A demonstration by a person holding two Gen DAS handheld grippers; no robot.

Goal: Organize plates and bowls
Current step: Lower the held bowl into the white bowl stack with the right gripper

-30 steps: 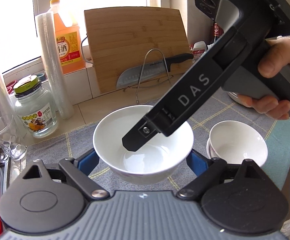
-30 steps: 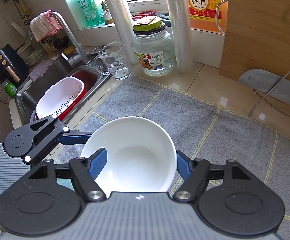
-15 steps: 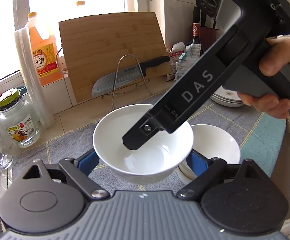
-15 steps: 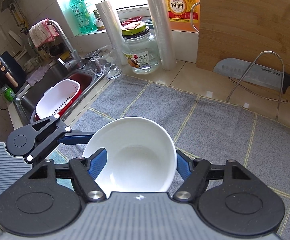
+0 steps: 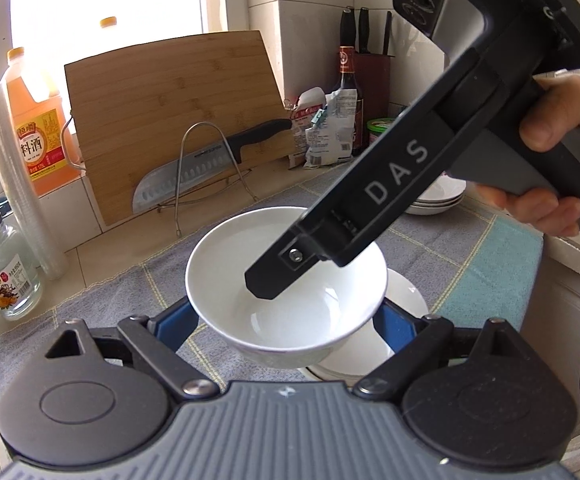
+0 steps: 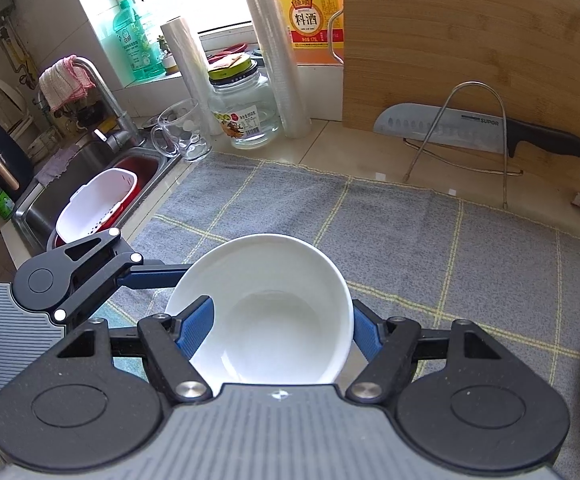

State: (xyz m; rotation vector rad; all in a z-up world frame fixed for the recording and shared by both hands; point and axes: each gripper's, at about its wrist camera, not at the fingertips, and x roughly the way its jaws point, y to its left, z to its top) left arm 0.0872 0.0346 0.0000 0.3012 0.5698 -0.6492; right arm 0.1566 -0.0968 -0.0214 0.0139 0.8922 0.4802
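A white bowl (image 5: 290, 332) hangs in the air between both grippers. My left gripper (image 5: 286, 316) holds it by its outer sides, a blue pad against each flank. My right gripper (image 6: 280, 328) is shut on the same bowl (image 6: 266, 320): its left finger (image 6: 196, 322) lies inside the rim and its right finger sits outside. In the left wrist view that inner finger (image 5: 278, 276) dips into the bowl. Stacked white bowls (image 5: 403, 300) stand on the grey mat right under the held bowl, mostly hidden by it. A stack of white plates (image 5: 437, 196) sits at the mat's far right.
A grey checked mat (image 6: 409, 240) covers the counter. Behind it stand a bamboo board (image 6: 469, 60), a knife on a wire rack (image 6: 469, 128), an oil jug (image 6: 309, 12), a glass jar (image 6: 246, 116) and a mug (image 6: 182, 132). The sink with a white basket (image 6: 94, 208) lies to the left.
Both grippers have carried the bowl to the right along the counter. The stacked bowls, earlier beside it on the right, now lie under it. The plates have come into view.
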